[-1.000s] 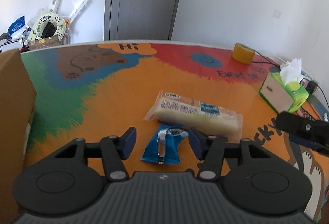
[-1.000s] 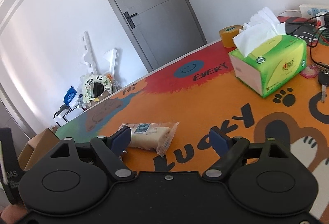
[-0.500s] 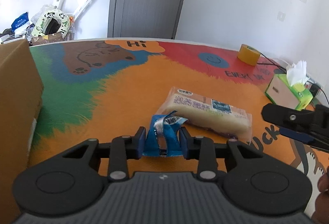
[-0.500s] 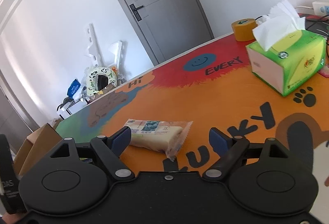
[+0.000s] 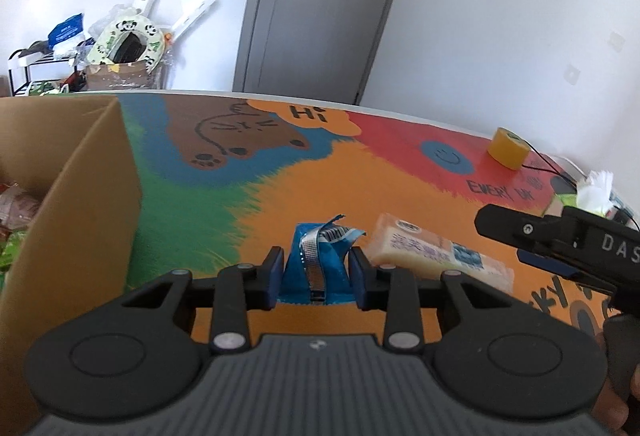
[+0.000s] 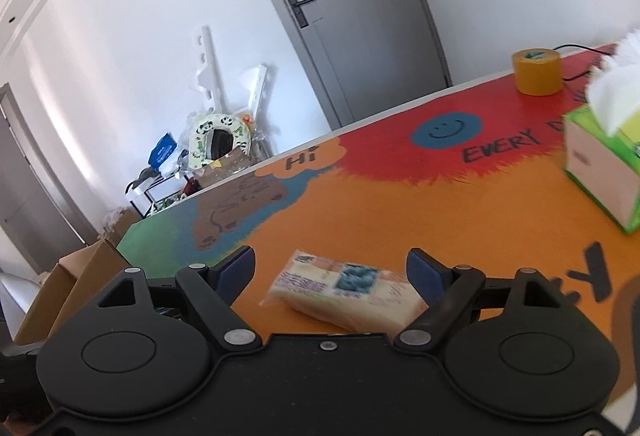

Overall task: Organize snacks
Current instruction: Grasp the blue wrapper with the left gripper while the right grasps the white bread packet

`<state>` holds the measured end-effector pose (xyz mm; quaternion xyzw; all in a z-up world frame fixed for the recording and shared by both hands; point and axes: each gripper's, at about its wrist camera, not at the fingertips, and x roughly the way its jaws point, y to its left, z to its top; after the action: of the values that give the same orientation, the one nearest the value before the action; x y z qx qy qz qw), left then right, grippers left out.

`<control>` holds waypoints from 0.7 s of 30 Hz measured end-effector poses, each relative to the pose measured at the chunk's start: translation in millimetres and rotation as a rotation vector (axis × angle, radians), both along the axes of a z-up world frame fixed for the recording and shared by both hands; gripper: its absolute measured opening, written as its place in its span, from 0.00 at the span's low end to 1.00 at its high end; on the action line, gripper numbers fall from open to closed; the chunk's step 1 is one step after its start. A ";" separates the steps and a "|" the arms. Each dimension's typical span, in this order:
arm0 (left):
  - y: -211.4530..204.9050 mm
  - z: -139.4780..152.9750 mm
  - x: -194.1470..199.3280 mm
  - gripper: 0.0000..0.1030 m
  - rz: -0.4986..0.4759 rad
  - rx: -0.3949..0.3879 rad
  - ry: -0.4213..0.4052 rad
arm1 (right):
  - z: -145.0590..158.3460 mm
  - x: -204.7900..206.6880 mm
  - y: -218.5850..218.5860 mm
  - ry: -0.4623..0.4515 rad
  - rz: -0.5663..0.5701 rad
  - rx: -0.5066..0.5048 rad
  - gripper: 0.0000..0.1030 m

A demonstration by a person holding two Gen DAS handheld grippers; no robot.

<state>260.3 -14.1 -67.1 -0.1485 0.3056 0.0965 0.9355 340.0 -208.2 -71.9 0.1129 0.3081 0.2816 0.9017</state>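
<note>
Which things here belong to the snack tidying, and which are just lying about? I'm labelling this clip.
Part of the job:
- blue packet, pinched in the left gripper
- long cake pack, between the open right gripper jaws
- cardboard box

Lying about:
- tissue box
- tape roll

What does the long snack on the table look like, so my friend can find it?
On the colourful table mat, look at the orange part near the word "Lucky". The long snack lies flat there: a pale, clear-wrapped cake bar with a blue label, unlike the crumpled blue packet.
</note>
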 end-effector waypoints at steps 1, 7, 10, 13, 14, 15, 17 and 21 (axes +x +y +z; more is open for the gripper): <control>2.6 -0.1 0.4 0.33 0.007 -0.004 0.000 | 0.4 3.1 3.2 0.000 0.004 -0.004 0.81; 13.1 -1.7 4.0 0.33 0.029 -0.018 0.003 | 1.5 19.2 20.6 -0.008 0.031 -0.028 0.81; 16.8 -4.3 4.7 0.33 0.035 -0.022 0.009 | -4.2 24.8 26.5 0.002 0.041 -0.044 0.81; 19.5 -7.7 5.2 0.33 0.039 -0.026 0.019 | -14.4 27.3 31.1 0.034 0.061 -0.057 0.81; 20.0 -8.5 5.1 0.33 0.040 -0.027 0.021 | -17.9 27.5 31.5 0.049 0.071 -0.057 0.81; 20.4 -8.7 4.8 0.33 0.040 -0.026 0.021 | -21.5 26.8 31.9 0.060 0.074 -0.061 0.81; 20.6 -8.9 4.5 0.33 0.044 -0.025 0.021 | -26.1 24.4 32.2 0.071 0.077 -0.076 0.81; 20.5 -8.4 1.4 0.33 0.045 -0.023 0.017 | -32.1 14.1 31.6 0.075 0.091 -0.104 0.77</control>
<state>261.6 6.4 -75.5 -0.1650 0.3111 0.1152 0.9288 354.0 -176.6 -104.0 0.0620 0.3607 0.3017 0.8804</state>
